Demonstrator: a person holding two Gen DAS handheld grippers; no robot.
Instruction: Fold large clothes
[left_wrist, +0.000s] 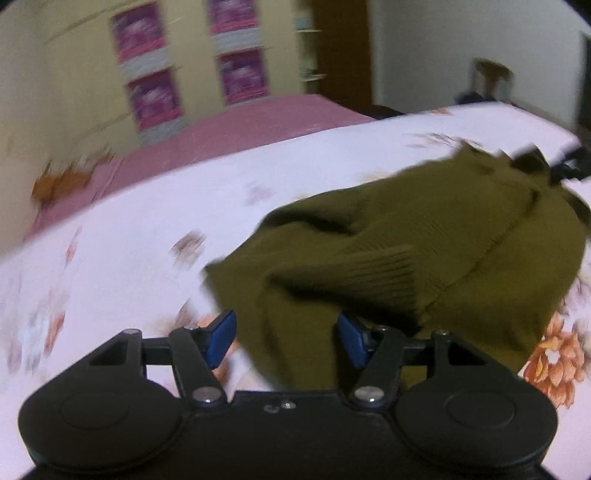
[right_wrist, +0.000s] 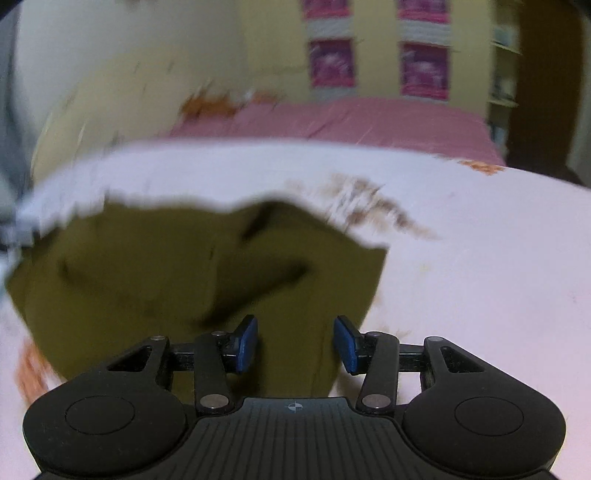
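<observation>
**Bed: sweater bunched, both tools above it**

Floral bedsheet (left_wrist: 122, 236) carries the olive sweater (left_wrist: 424, 240), crumpled. Left gripper (left_wrist: 286, 339) and right gripper (right_wrist: 295, 343) both half-open, cloth between the jaws, pads not visibly pinching. Garment lies ahead of both, neither clearly nearer.

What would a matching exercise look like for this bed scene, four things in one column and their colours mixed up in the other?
Column one:
1. sweater
2. gripper pads
3. floral sheet
4. far bedspread

Column two:
A. plain pink
B. olive green
C. pale with orange flowers
D. blue

Pairs: 1-B, 2-D, 3-C, 4-A
</observation>
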